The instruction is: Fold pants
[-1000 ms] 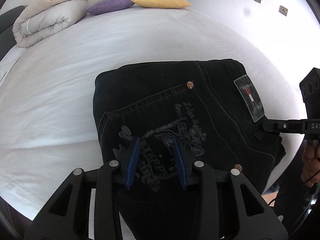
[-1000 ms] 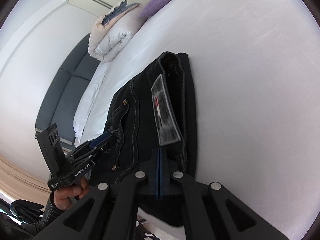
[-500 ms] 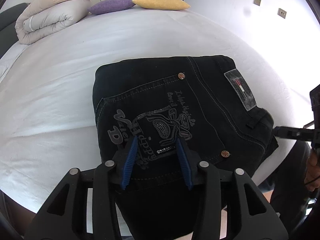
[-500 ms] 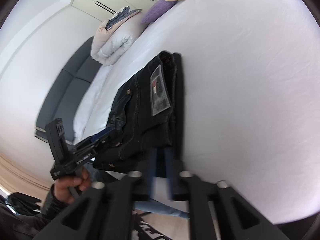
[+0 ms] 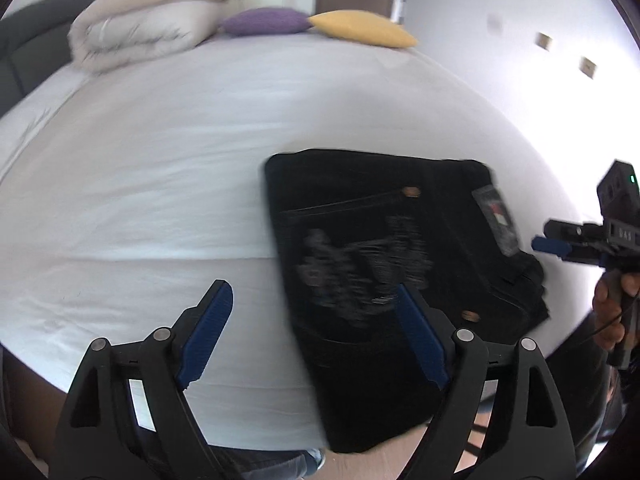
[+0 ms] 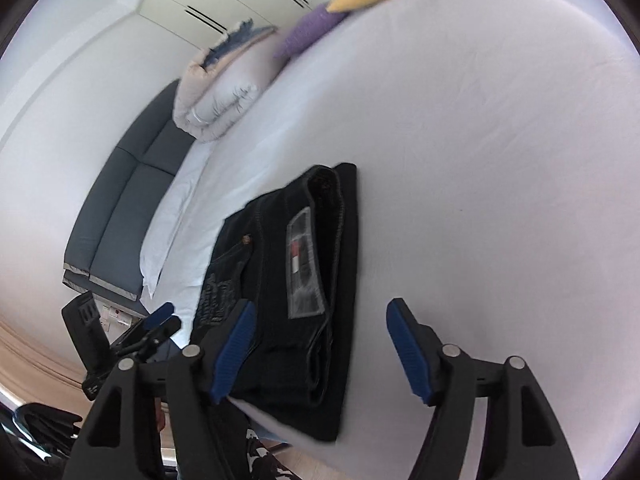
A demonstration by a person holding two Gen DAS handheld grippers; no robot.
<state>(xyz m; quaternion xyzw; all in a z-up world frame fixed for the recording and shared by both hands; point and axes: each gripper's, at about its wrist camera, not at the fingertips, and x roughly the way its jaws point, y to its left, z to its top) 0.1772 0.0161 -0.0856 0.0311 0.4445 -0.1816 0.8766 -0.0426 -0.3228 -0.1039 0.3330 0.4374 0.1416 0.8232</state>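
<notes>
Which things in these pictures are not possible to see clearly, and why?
- Left wrist view: the print on the pants is smeared by motion blur; unreadable.
- Left wrist view: the right gripper is cut by the edge; only one fingertip shows.
- Right wrist view: the left gripper is partly hidden behind the near finger.

A: Bright, even daylight; the white bedsheet (image 5: 168, 152) nearly blows out, and the wall right of it glares.

B: Motion blur smears the embroidery on the black jeans (image 5: 360, 264) and the folded duvet (image 5: 136, 40). Fisheye bends everything, with dark corners.
</notes>
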